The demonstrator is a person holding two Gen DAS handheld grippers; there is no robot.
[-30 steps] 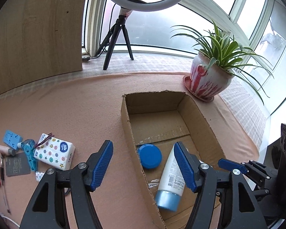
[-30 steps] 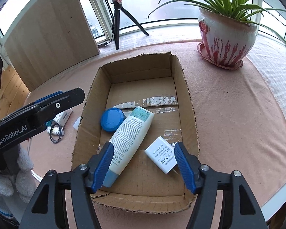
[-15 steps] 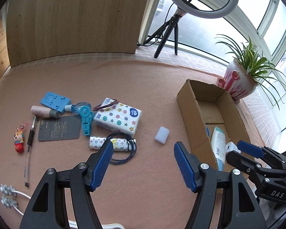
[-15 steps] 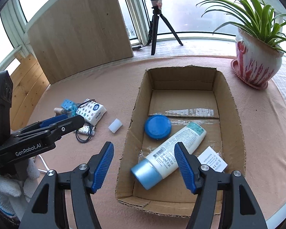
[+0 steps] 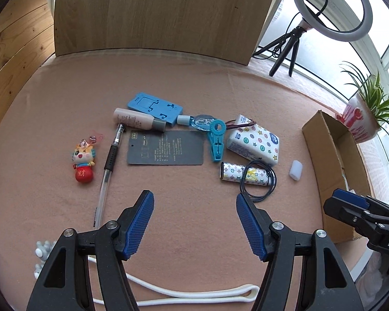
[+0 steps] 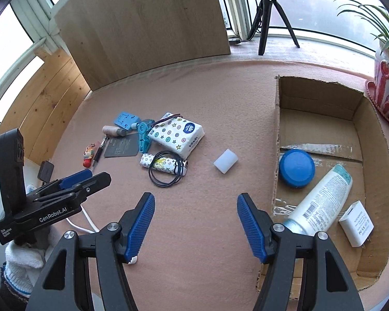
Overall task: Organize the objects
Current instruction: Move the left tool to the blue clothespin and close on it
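Cardboard box (image 6: 277, 134) sits at the right w/ a tube, a lid & a charger inside. Left gripper (image 5: 194, 223) & right gripper (image 6: 195, 223) both spread, nothing between jaws. White cap (image 6: 225, 161) lies alone on the cloth, betw. clutter & box: prob. light, hard plastic, smooth, so pinch across its flat sides.

Bright bay windows (image 6: 324, 13) (wood panelling (image 5: 153, 13))
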